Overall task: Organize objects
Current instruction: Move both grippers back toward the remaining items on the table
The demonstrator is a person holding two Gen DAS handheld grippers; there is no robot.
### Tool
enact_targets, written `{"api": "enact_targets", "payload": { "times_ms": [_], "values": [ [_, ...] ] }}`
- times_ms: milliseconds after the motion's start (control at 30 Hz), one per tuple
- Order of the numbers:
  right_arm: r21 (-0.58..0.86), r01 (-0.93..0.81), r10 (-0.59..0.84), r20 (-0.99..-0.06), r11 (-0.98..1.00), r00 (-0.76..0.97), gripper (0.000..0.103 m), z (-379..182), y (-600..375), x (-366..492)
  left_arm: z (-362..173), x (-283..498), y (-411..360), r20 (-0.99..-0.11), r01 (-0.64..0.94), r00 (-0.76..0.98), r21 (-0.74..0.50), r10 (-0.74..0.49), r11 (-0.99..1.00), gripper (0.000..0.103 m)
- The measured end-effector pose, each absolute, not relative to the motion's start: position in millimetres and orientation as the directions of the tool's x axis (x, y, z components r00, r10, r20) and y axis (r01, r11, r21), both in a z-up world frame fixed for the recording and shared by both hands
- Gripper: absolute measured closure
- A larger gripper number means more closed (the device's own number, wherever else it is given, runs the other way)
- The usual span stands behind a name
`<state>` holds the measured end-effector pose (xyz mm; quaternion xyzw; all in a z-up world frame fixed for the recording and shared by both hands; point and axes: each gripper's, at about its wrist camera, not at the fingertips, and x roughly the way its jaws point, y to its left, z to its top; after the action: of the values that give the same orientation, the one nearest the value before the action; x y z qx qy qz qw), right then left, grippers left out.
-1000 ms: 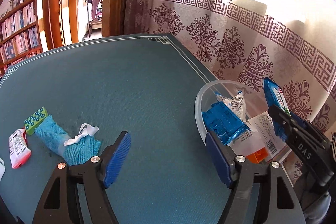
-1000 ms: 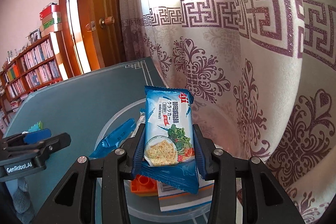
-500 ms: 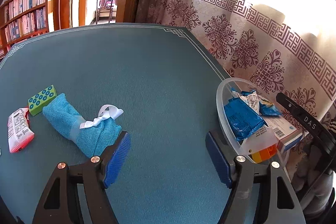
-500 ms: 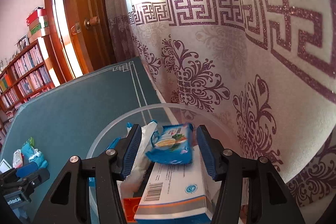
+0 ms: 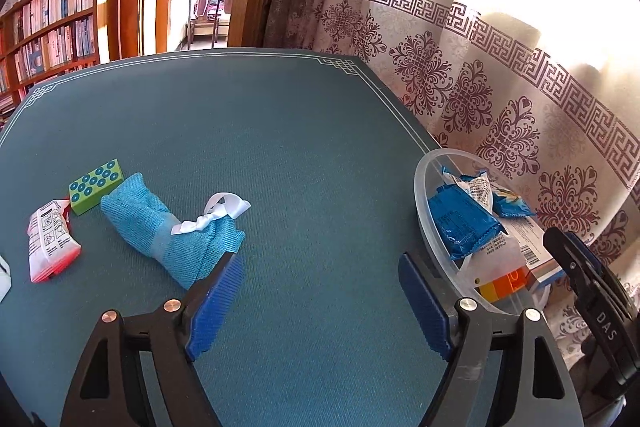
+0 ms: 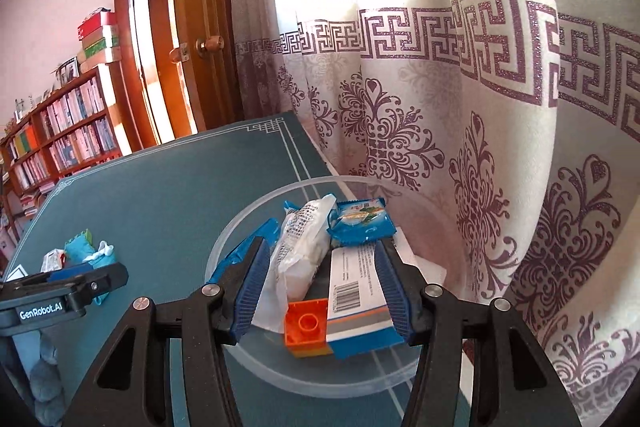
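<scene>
three items left on table: left gripper (image 5: 320, 301) empty, jaws opening beside blue mesh pouch (image 5: 170, 233), next grab. right gripper (image 6: 320, 291) parted, empty over clear bowl (image 6: 240, 233); cracker packet (image 6: 358, 221) lies inside.

White item (image 5: 3, 277) cut off left

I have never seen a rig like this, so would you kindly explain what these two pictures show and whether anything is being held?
A person holds a two-finger gripper in each hand; each carries a camera looking along its fingers. The left gripper hovers over the table, its jaws opening with nothing between them, near a blue pouch, a green block and a red-and-white packet. The right gripper stands open over a clear bowl of snack packets, a box and an orange block. Nothing is held.
</scene>
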<state>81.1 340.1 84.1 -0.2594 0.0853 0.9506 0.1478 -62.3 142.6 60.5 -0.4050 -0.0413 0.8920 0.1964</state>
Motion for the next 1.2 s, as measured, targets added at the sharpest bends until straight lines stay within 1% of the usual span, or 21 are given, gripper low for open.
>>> {"api": "enact_targets", "payload": {
  "times_ms": [200,267,367,767,1200],
  "values": [
    [0.096,-0.29,0.195,-0.54,-0.952,-0.818,0.047,74.2,323.9,98.9,58.5,-57.5,133.0,-0.713,-0.299,-0.593,-0.238,0.375,-0.924,0.018],
    [0.095,-0.281,0.185,-0.55,-0.955,-0.814,0.047,70.6,319.0,100.5,58.2,-55.5,128.6,-0.714,-0.293,-0.592,-0.242,0.374,-0.925,0.012],
    [0.109,-0.263,0.159,-0.561,-0.958,-0.812,0.047,67.9,312.0,97.1,58.0,-52.4,119.9,-0.71,-0.276,-0.598,-0.254,0.372,-0.927,0.008],
    [0.104,-0.155,0.066,-0.583,-0.982,-0.81,0.047,65.8,266.0,87.6,55.4,-45.6,82.2,-0.715,-0.205,-0.618,-0.255,0.328,-0.945,0.007],
    [0.168,-0.042,-0.079,-0.65,-0.985,-0.756,0.046,42.5,229.3,71.1,41.5,-49.4,23.8,-0.737,-0.061,-0.633,-0.257,0.237,-0.964,0.007]
  ]
}}
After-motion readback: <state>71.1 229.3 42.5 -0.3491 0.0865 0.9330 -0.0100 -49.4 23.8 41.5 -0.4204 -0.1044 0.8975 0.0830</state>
